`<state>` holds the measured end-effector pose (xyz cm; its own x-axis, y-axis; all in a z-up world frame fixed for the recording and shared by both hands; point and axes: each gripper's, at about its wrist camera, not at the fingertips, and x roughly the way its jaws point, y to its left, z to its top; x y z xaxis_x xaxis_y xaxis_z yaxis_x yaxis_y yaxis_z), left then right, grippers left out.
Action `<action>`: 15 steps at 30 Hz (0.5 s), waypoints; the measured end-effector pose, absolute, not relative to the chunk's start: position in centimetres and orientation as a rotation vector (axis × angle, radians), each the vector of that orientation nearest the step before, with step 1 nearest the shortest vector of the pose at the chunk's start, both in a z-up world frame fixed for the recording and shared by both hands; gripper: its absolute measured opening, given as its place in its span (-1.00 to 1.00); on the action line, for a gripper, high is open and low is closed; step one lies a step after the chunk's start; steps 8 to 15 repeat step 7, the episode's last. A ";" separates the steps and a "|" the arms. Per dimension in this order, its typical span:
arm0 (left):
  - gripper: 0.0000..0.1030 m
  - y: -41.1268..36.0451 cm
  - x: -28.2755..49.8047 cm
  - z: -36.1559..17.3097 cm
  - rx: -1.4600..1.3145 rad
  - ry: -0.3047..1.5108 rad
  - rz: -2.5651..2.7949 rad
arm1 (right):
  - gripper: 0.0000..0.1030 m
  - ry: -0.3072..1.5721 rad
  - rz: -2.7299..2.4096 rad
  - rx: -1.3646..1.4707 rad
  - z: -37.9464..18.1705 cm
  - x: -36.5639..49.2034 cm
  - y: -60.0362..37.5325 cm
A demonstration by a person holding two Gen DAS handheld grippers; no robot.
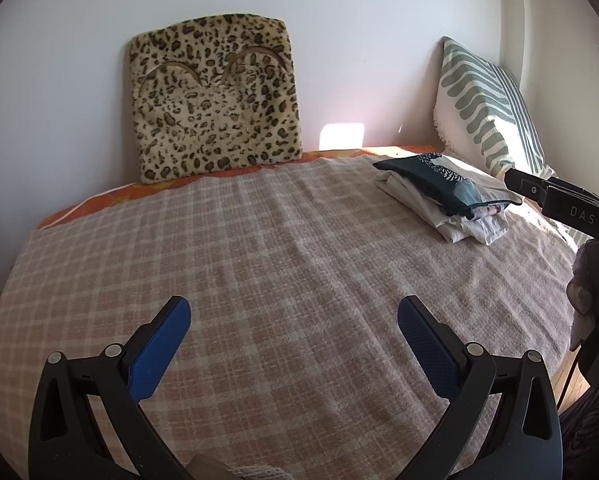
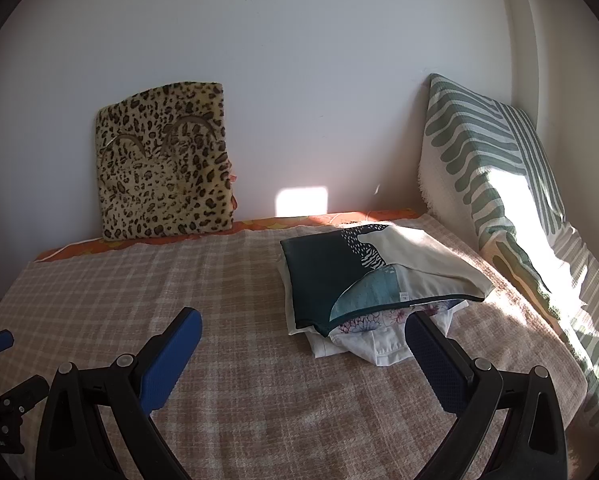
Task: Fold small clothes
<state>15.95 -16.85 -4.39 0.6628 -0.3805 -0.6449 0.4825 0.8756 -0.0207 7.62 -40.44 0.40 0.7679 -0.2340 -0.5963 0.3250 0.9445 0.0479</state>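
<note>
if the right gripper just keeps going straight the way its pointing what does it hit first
Probably the plaid blanket just left of the folded clothes pile. The right gripper is open and tilted down; its right finger may brush the pile's near edge. Depth is unclear.

I see a pink-and-beige plaid blanket (image 1: pixel 283 240) spread over the bed, with an orange patterned sheet (image 1: pixel 99 200) showing along its far edge. A leopard-print cushion (image 1: pixel 213 98) leans upright against the white wall (image 1: pixel 339 40), standing on that orange strip. In the right corner a cream pillow with green wavy stripes (image 2: pixel 487 168) leans against the wall, partly lit by sun. I also see a bright patch of sunlight (image 2: pixel 301 201) on the wall between the two.
</note>
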 end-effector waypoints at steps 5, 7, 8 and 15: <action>0.99 -16.8 15.7 -4.4 0.162 0.667 -0.495 | 0.99 0.626 -0.305 0.151 0.4 7.6 -40.4; 0.99 -16.9 15.7 -4.4 0.164 0.664 -0.495 | 0.99 0.626 -0.306 0.152 0.4 7.6 -40.4; 0.99 -16.9 15.7 -4.4 0.164 0.664 -0.495 | 0.99 0.626 -0.306 0.152 0.4 7.6 -40.4; 0.99 -16.9 15.7 -4.4 0.164 0.664 -0.495 | 0.99 0.626 -0.306 0.152 0.4 7.6 -40.4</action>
